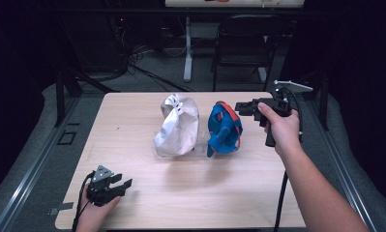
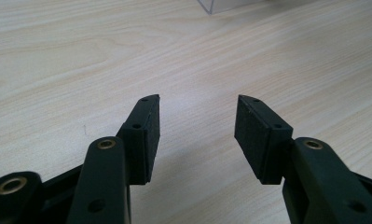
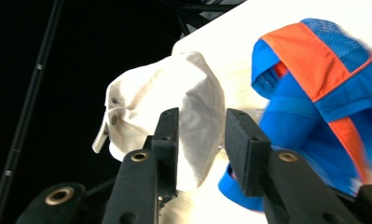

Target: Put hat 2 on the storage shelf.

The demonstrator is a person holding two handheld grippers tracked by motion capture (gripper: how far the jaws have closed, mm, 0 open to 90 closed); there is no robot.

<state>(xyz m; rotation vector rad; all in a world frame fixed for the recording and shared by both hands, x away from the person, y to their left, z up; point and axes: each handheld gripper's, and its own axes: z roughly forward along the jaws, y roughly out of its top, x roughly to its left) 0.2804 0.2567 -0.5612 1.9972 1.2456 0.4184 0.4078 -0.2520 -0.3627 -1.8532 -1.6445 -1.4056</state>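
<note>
Right gripper (image 1: 244, 107) hovers just beside the blue-and-orange cap (image 1: 224, 129) mid-table, jaws part open and empty; it should withdraw cleanly, not snag fabric. Left gripper (image 1: 124, 183) rests open, empty.

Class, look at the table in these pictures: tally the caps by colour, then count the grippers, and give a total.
White cap: 1
Blue and orange cap: 1
Grippers: 2, the left gripper and the right gripper
Total: 4
</note>
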